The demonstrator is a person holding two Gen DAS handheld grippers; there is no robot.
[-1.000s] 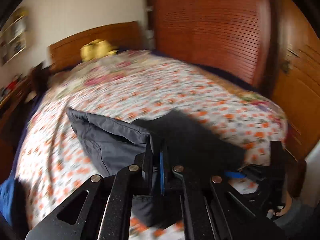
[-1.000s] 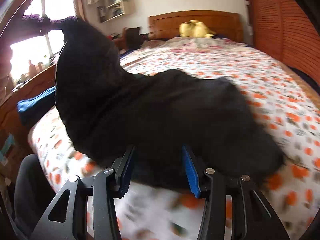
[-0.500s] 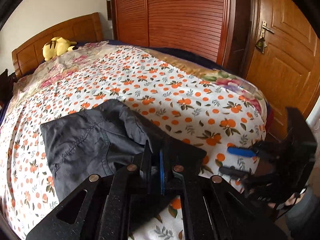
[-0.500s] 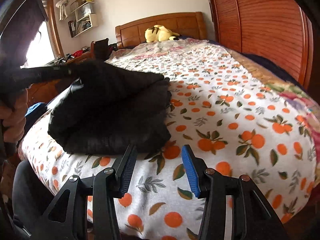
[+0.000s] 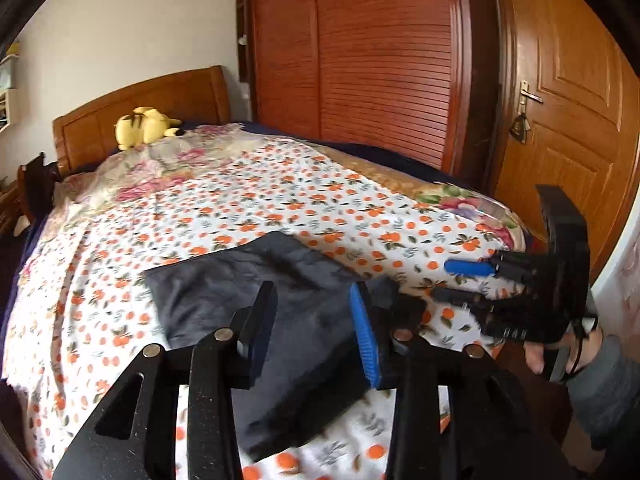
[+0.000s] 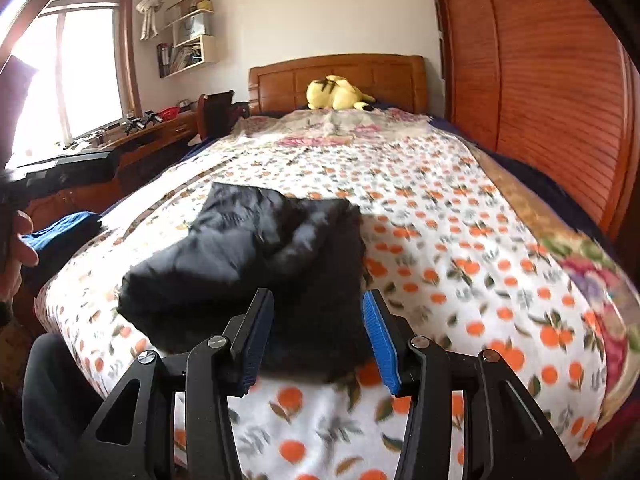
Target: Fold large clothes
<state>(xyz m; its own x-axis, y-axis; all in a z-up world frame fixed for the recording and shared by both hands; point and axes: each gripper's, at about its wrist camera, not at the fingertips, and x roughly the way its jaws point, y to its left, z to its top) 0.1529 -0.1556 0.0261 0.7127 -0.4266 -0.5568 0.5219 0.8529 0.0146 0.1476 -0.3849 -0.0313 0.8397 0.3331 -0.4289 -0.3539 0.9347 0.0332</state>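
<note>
A dark grey garment [image 5: 256, 300] lies folded in a compact bundle on the orange-print bedsheet [image 5: 280, 200], near the foot of the bed. It also shows in the right wrist view [image 6: 256, 264]. My left gripper [image 5: 314, 336] is open and empty, just above the garment's near edge. My right gripper [image 6: 318, 336] is open and empty, at the garment's near edge. The right gripper also shows in the left wrist view [image 5: 464, 280], open, to the right of the garment.
A yellow plush toy [image 6: 338, 94] lies by the wooden headboard [image 6: 336, 76]. A slatted wardrobe [image 5: 376, 64] and a door [image 5: 568, 128] stand to the right. A desk [image 6: 120, 148] and a blue cloth [image 6: 60, 232] are at the left.
My left gripper has opened and let go of the garment, which has dropped onto the bed as a folded bundle. Both grippers have drawn back toward the foot of the bed.
</note>
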